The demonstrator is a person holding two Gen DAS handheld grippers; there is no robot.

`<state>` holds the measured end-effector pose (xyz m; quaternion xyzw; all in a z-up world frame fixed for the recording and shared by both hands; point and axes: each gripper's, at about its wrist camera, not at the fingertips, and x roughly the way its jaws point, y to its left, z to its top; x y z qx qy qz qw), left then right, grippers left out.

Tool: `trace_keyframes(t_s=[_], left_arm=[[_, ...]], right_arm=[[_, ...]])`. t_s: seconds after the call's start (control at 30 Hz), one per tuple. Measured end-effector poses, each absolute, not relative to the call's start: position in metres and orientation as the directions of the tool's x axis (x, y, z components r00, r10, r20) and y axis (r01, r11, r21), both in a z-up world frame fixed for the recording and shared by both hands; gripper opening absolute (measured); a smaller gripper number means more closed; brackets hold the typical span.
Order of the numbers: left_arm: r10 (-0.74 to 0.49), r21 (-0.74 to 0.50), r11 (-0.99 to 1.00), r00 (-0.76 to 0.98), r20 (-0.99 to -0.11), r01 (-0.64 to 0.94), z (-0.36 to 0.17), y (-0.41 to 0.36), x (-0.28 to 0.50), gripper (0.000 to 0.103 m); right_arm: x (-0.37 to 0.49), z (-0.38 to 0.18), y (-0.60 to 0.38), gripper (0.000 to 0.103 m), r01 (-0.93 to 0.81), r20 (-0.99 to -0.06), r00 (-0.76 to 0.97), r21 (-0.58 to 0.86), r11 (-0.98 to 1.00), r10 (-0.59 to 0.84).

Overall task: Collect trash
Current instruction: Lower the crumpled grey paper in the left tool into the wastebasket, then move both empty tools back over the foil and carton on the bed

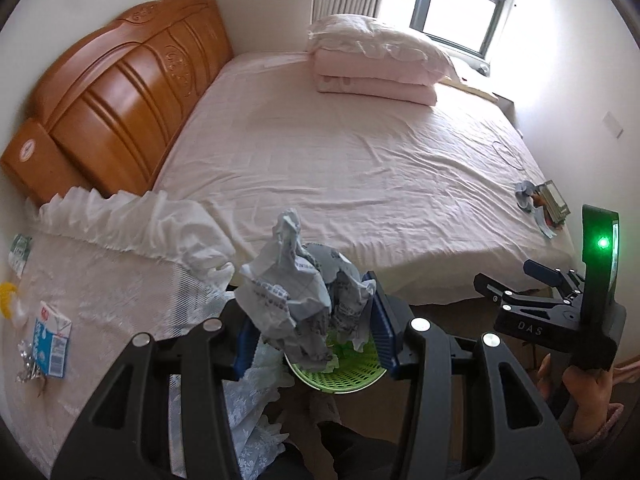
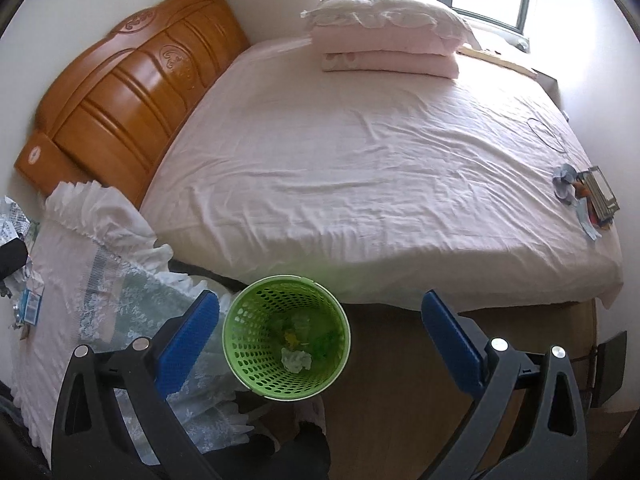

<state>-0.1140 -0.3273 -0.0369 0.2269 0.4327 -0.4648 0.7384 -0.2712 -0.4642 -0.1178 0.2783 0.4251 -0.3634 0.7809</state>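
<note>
Left wrist view: left gripper (image 1: 314, 326) clamped on a crumpled wad of printed paper (image 1: 304, 300), blue pads (image 1: 384, 330) pressing it from both sides; wad held directly above a green perforated basket (image 1: 340, 376), whose rim shows just beneath the paper. To the left, a lace-covered side table (image 1: 112, 280) carrying a small blue-and-white carton (image 1: 52, 340), a bit of crinkled foil (image 1: 28, 364) just beside the carton, a yellow object (image 1: 8, 296) at the frame edge and a green-and-white packet (image 1: 20, 252) farther back. Beyond, a bed with pale pink sheet (image 1: 340, 152), carved wooden headboard (image 1: 120, 92), folded bedding and pillow (image 1: 376, 64) stacked near the window (image 1: 460, 0). Small clutter of paper scraps and a boxy item (image 1: 544, 204) near the bed's right edge. At far right, the right gripper (image 1: 520, 292) seen side on, a green light on its body, held by a hand (image 1: 580, 392); from this angle, cannot tell how its fingers stand.

Right wrist view: right gripper (image 2: 320, 336) with fingers wide apart, nothing between them, pointing down over the green perforated basket (image 2: 256, 368) standing on the floor between side table and bed. Inside the basket, a pale crumpled scrap (image 2: 296, 360) and some yellow-green bits. Lace-covered side table (image 2: 80, 288) at left, bed with pale pink sheet (image 2: 360, 160) behind, same clutter (image 2: 588, 200) at its right edge
</note>
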Motion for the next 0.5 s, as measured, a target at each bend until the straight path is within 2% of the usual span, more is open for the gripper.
trace_keyframes(t_s=[0.1, 0.17, 0.23, 0.37, 0.5], left_arm=[[-0.495, -0.074, 0.451, 0.181, -0.850, 0.889, -0.038, -0.334, -0.117, 0.058], [-0.509, -0.083, 0.438, 0.171, -0.844, 0.895, -0.036, -0.336, -0.118, 0.079], [-0.523, -0.084, 0.431, 0.173, -0.835, 0.899, -0.034, -0.337, -0.120, 0.086], [-0.530, -0.093, 0.431, 0.168, -0.831, 0.898, -0.032, -0.341, -0.120, 0.093], [-0.533, -0.100, 0.436, 0.168, -0.829, 0.894, -0.031, -0.339, -0.116, 0.093]], right_arm=[[-0.277, -0.118, -0.467, 0.100, 0.810, -0.867, 0.372, 0.128, 0.573, -0.332], [-0.280, -0.119, -0.468, 0.100, 0.814, -0.865, 0.374, 0.134, 0.566, -0.334], [-0.281, -0.119, -0.469, 0.100, 0.814, -0.864, 0.377, 0.137, 0.564, -0.333], [-0.281, -0.120, -0.469, 0.100, 0.814, -0.864, 0.379, 0.140, 0.564, -0.332], [-0.277, -0.120, -0.467, 0.100, 0.811, -0.864, 0.381, 0.141, 0.567, -0.330]])
